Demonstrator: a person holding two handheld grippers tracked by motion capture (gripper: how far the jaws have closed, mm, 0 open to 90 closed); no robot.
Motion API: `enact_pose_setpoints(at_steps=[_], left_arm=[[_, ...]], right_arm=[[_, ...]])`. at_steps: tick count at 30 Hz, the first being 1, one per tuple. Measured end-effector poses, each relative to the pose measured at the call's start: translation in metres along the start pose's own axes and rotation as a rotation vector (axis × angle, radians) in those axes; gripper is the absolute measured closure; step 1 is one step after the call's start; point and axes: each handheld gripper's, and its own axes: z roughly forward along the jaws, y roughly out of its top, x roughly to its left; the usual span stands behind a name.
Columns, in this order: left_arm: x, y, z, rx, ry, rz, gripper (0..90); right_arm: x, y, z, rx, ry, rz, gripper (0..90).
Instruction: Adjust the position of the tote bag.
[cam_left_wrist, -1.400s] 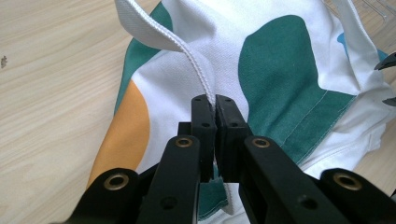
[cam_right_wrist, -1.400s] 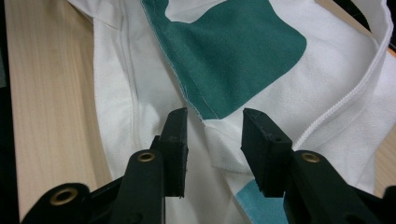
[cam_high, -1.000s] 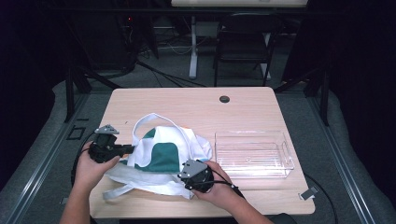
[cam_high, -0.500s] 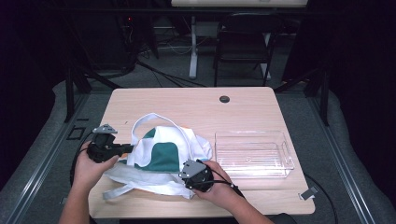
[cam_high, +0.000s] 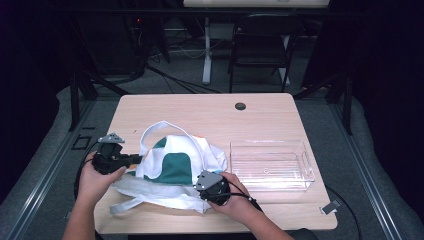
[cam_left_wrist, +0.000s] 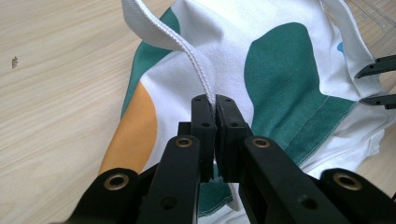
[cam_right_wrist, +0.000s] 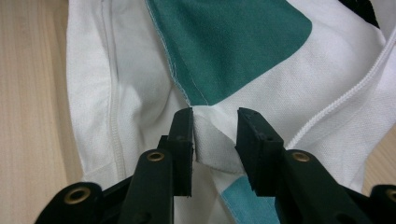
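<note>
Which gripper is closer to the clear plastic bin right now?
Right. The right gripper sits just left of the bin; the left gripper is across the bag.

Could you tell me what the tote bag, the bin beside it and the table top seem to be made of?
The tote bag looks like woven cotton canvas, matte, with visible weave, stitched seams and printed green and orange patches. The bin seems clear hard plastic: see-through walls with glossy edges. The table top shows a pale wood grain with a smooth finish; whether laminate or solid wood, I cannot tell.
</note>
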Motion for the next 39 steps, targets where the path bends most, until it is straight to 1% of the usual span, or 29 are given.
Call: enact_pose_setpoints(at_steps=[3,4,6,9,13,15,16,22,24,28,30,33,35,39], left_arm=[[0.0007,-0.0001,0.0004,0.005,-0.003,0.005,87.9],[0.0005,-0.0002,0.0005,0.005,-0.003,0.001,87.8],[0.0009,-0.0004,0.0007,0.002,-0.002,0.002,87.9],[0.0008,-0.0003,0.0005,0.006,-0.004,0.003,87.8],[-0.0004,-0.0001,0.0010,0.005,0.001,0.001,87.8],[-0.0003,0.0001,0.0012,0.010,-0.001,0.008,87.8],[-0.0007,0.0000,0.0015,0.008,0.001,0.004,87.8],[-0.0009,-0.0001,0.0019,0.008,0.003,0.005,87.8],[-0.0007,-0.0001,0.0020,0.008,0.004,0.005,87.8],[-0.0003,-0.0002,0.0020,0.010,0.005,0.010,87.7],[-0.0006,-0.0002,0.0020,0.010,0.006,0.011,87.6],[-0.0010,-0.0002,0.0025,0.012,0.011,0.012,86.9],[-0.0012,-0.0001,0.0027,0.015,0.013,0.013,86.9],[-0.0015,-0.0001,0.0031,0.018,0.017,0.014,86.9]], right_arm=[[0.0003,0.0000,0.0002,0.000,-0.002,-0.007,69.4],[0.0005,0.0000,0.0003,-0.001,-0.002,-0.008,70.0],[0.0001,0.0002,-0.0004,0.002,0.005,-0.011,71.9],[0.0001,0.0001,-0.0009,-0.004,0.008,-0.003,76.0],[0.0000,0.0003,-0.0012,-0.006,0.016,0.004,79.3],[-0.0012,0.0011,-0.0029,0.011,0.015,-0.008,80.4],[-0.0008,0.0008,-0.0022,-0.001,0.013,0.003,80.6],[-0.0017,0.0006,-0.0027,-0.015,0.029,0.021,82.7],[-0.0021,0.0011,-0.0037,-0.007,0.026,0.014,83.6],[-0.0019,0.0009,-0.0039,-0.024,0.024,0.029,84.6],[-0.0031,0.0014,-0.0056,-0.016,0.023,0.023,85.0],[-0.0033,0.0018,-0.0072,-0.033,0.017,0.031,85.6],[-0.0036,0.0018,-0.0078,-0.043,0.024,0.043,85.9],[-0.0038,0.0026,-0.0093,-0.040,0.021,0.047,86.2]])
